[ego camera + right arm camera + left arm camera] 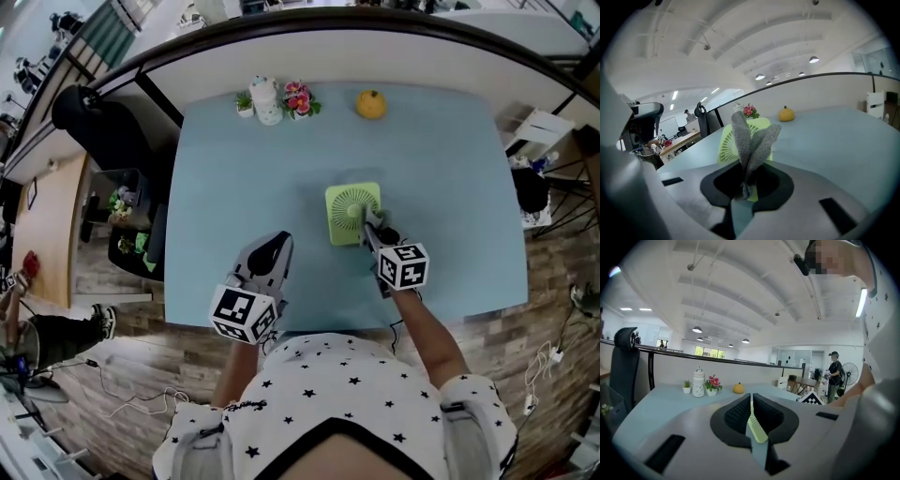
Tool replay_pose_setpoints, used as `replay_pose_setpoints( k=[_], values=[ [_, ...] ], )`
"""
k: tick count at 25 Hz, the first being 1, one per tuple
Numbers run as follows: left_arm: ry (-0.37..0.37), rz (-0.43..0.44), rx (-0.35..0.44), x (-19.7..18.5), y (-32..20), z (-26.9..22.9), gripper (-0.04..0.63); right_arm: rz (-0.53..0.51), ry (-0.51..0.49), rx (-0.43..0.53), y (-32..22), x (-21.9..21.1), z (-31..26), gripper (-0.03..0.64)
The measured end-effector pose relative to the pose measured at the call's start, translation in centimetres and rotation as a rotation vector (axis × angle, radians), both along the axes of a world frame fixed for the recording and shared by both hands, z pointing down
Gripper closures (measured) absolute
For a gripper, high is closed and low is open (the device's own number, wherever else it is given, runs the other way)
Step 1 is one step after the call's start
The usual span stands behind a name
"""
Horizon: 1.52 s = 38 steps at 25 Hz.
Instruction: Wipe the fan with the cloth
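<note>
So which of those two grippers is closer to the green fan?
The right. The right gripper, shut on the cloth, is at the fan, on its near right side; the left gripper sits apart, to its left, nearer the person.

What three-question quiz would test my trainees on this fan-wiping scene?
1. True or false: the right gripper is shut on the cloth.
2. Where is the green fan? A) on the table B) on a chair C) on the floor
3. Fill in: the ____ gripper's jaws are together on nothing.

Key: 1 true; 2 A; 3 left gripper.
</note>
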<state>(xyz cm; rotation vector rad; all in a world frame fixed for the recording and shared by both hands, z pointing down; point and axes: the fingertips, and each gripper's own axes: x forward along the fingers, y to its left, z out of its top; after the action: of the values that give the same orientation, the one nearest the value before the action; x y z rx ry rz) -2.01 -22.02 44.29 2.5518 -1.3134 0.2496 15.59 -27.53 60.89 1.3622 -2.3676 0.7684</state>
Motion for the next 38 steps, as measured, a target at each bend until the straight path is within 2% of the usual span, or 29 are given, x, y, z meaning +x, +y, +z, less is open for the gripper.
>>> replay_pose_setpoints(
  k=[7,12,18,22,28,33,38],
  values=[
    [-0.005,0.016,-0.005,0.6,0.0,0.2,0.555,0.09,0.006,-0.022,0.1,3.5,0.9,0.565],
    [-0.005,0.018,-0.006,0.7,0.2,0.1,0.555,0.098,0.006,-0.032,0.4,3.7,1.2,0.565],
    [-0.005,0.015,-0.004,0.6,0.2,0.0,0.555,0.092,-0.018,0.001,-0.1,3.1,-0.4,0.565],
    [-0.006,0.007,-0.006,0.3,0.3,0.1,0.555,0.018,-0.045,0.028,0.1,0.2,-1.7,0.565],
    [-0.009,-0.023,-0.002,-0.5,0.4,-0.2,0.555,-0.159,-0.042,-0.008,2.1,-5.7,-0.4,0.565],
    [-0.012,-0.059,-0.007,-1.7,0.7,0.1,0.555,-0.213,-0.012,-0.047,3.1,-7.5,1.5,0.565],
    [-0.007,-0.065,-0.013,-1.9,0.8,0.2,0.555,-0.238,0.048,-0.051,3.3,-7.7,2.8,0.565]
  ],
)
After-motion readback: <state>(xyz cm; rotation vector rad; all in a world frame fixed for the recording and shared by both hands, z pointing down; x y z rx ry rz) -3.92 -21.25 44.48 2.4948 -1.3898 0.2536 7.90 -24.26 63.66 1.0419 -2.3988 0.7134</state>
